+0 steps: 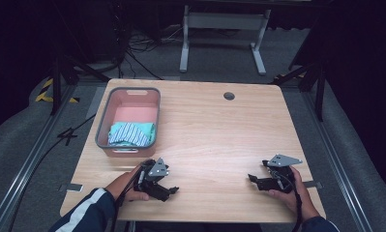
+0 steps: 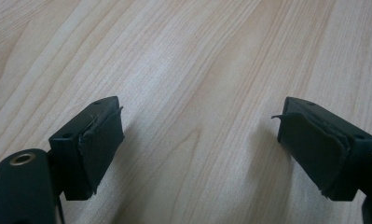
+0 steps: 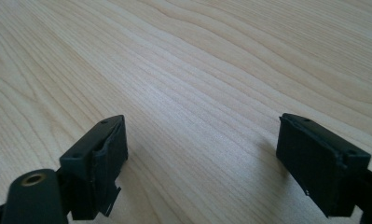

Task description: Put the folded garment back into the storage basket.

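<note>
Left gripper [image 1: 167,192]: we hold it low at the near left of the table, jaws spread wide with nothing between them — the left gripper view has bare wood grain between the two black pads [image 2: 101,148].
Right gripper [image 1: 253,180]: at the near right, resting by the table edge in our hand, jaws likewise wide apart and empty; its own view looks along plain wood.
Cloth [image 1: 131,133]: the striped teal-and-white piece lies folded in the near end of the basket [image 1: 103,123], well apart from both grippers, the left one being the nearer.
Step in hand: as we judge it, the cloth is already put away and we are at rest with both hands back — or poised for a reach to the basket.
Doing it well: if we go in again, we would send the left gripper over the near rim from above, keep the jaws wide until the pads straddle a fold, and pinch cloth only, not the basket wall; the right can steady the basket, which looks light enough to slide.
Table [image 1: 215,140]: pale wood grain, bare in the middle, a round cable hole [image 1: 229,95] near the far edge.
Room: grey carpet, dark surrounds, cables on the floor [image 1: 137,46] and a white frame [image 1: 223,36] beyond the table.
</note>
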{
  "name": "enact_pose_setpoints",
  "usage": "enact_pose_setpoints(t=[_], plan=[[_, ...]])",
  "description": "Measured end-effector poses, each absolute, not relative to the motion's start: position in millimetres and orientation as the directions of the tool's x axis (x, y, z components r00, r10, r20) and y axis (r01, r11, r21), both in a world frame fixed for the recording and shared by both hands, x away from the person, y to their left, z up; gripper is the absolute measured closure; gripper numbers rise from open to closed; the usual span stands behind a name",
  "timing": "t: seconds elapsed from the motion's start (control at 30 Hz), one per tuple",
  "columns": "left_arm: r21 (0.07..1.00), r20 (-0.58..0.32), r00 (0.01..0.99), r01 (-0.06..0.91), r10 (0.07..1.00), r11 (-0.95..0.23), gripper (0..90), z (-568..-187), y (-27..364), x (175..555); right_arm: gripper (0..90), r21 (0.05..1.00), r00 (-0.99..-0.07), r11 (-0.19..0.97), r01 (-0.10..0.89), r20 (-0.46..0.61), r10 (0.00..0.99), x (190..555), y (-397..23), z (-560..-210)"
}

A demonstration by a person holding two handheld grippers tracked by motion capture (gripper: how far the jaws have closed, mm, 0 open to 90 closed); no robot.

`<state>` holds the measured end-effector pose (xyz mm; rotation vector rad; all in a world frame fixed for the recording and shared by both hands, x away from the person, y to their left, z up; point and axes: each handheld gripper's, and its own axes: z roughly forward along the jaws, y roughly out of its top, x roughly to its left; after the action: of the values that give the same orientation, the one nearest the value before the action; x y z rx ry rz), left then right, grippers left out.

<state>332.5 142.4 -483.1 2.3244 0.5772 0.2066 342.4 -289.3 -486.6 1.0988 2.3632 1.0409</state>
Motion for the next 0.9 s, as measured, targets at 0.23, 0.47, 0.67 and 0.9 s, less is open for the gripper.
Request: enact_pose_setpoints(t=[0.23, 0.47, 0.67, 0.9], plan=[[0.684, -0.014, 0.887, 0.345, 0.461, -0.643, 14.0, -482.9, 142.4, 332.7, 15.4, 0.735, -0.651, 0.438, 0.518, 0.006, 0.759, 344.3, -289.5, -486.7], [0.682, -0.015, 0.885, 0.349, 0.465, -0.642, 13.5, -482.8, 141.7, 332.5, 15.2, 0.734, -0.657, 0.443, 0.515, 0.006, 0.754, 345.2, -289.8, -486.7], [0.682, -0.017, 0.885, 0.351, 0.466, -0.641, 13.5, -482.9, 141.7, 332.4, 15.2, 0.734, -0.657, 0.443, 0.515, 0.006, 0.754, 345.3, -289.8, -486.7], [0.682, -0.016, 0.885, 0.350, 0.466, -0.642, 13.5, -482.9, 141.7, 332.5, 15.2, 0.734, -0.657, 0.443, 0.515, 0.006, 0.754, 345.3, -289.8, -486.7]])
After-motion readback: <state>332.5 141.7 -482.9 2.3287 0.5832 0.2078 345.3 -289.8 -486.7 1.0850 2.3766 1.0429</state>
